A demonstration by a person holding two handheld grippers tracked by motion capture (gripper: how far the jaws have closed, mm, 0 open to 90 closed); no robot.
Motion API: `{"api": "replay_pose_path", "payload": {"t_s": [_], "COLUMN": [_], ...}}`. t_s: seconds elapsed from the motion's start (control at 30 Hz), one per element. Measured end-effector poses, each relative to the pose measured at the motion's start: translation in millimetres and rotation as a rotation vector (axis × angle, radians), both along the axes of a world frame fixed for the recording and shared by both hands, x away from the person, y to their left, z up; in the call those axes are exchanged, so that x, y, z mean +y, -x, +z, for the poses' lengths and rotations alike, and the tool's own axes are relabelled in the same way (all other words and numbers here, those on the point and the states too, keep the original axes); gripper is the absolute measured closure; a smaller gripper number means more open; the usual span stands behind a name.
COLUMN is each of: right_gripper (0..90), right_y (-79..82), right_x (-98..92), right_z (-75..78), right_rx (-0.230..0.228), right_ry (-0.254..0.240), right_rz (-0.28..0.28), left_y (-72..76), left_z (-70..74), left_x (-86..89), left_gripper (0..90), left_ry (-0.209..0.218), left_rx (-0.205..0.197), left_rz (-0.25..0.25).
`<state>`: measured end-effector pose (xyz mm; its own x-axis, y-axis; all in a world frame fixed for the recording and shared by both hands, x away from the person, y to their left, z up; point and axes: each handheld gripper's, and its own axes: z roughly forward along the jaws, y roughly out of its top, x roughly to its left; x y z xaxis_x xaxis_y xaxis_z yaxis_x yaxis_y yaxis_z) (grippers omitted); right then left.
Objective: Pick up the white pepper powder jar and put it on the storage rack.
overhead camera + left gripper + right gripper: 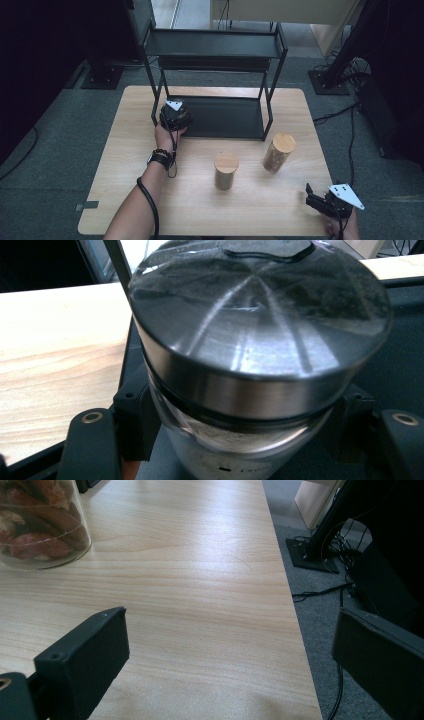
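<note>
Clamping an upright steel-lidded jar point(260, 340) at the rack's point(220, 117) lower-shelf left end, the left tongs point(174, 116) need only lower it, while the right tongs point(320, 200) gape empty at the counter's point(260, 210) near right.

Grey carpet floor point(60, 165) – wooden table point(280, 210), black stand base point(327, 82) behind.
</note>
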<state>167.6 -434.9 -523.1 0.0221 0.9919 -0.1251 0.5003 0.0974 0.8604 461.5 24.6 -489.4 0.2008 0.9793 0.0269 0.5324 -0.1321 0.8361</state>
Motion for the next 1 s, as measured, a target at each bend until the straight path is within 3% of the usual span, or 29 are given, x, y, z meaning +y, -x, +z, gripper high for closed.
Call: {"api": "replay_pose_path", "payload": {"t_s": [0.67,0.73,1.0], "right_gripper": [1.9,1.9,1.8], "right_y": [0.2,0.1,-0.1], "right_x": [-0.4,-0.5,-0.5], "right_z": [0.1,0.1,0.2], "right_rx": [0.001,0.002,0.007], "right_ry": [-0.008,-0.009,-0.012], "right_rz": [0.010,0.012,0.016], "left_y": [-12.7,-11.5,-7.4], "left_z": [-2.6,-2.2,-9.7], "left_x": [-5.7,-8.1,-7.6], "left_gripper": [30.9,30.8,21.9], "left_ry": [0.003,-0.013,0.027], "left_rx": [0.000,-0.005,0.045], "left_rz": [0.003,0.008,0.008]}}
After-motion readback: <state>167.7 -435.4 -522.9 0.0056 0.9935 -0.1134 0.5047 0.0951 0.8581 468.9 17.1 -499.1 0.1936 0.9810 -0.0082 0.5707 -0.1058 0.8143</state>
